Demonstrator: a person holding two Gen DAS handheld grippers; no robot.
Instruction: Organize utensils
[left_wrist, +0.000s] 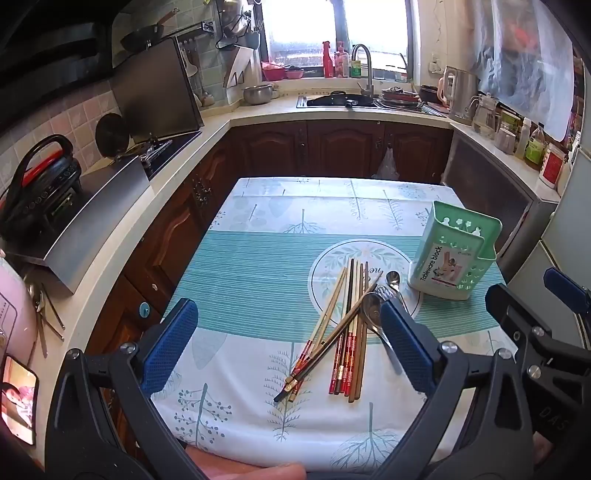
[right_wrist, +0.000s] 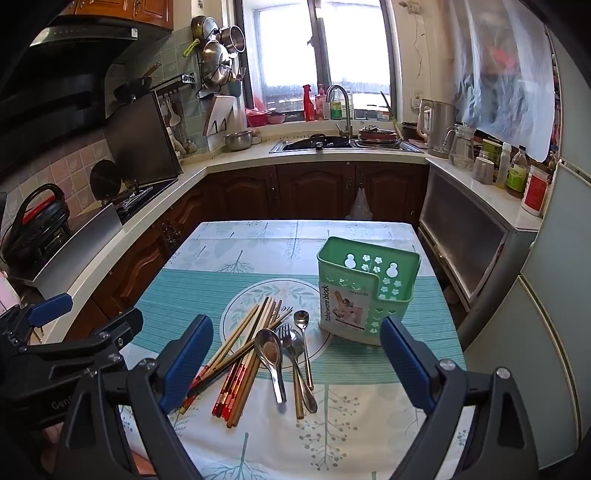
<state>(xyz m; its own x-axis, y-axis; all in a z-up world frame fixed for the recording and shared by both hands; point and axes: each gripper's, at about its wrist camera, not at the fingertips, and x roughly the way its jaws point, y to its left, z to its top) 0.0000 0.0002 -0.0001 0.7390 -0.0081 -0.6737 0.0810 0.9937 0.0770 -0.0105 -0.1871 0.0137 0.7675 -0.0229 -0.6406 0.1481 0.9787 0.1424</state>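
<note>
The green holder (right_wrist: 364, 291) with its "Tableware block" label stands upright on the tabletop (right_wrist: 258, 435). Just left of it lies a messy pile of chopsticks (right_wrist: 243, 354), with the spoons (right_wrist: 271, 350) and a fork (right_wrist: 286, 334) alongside. The left gripper (left_wrist: 290, 349) and the right gripper (right_wrist: 295, 362) are both spread wide, holding nothing, hovering over the pile.

- A home kitchen: a U-shaped counter (right_wrist: 236, 157) runs over dark wooden cabinets (right_wrist: 314, 192).
- A sink (right_wrist: 314, 144) with a curved tap (right_wrist: 341, 107) sits below the window (right_wrist: 317, 51).
- Pots and pans (right_wrist: 218, 55) hang on the tiled wall beside a range hood (right_wrist: 74, 66).
- A kettle (right_wrist: 437, 127) and bottles (right_wrist: 517, 173) line the right counter.
- A refrigerator (right_wrist: 554, 295) stands at right.
</note>
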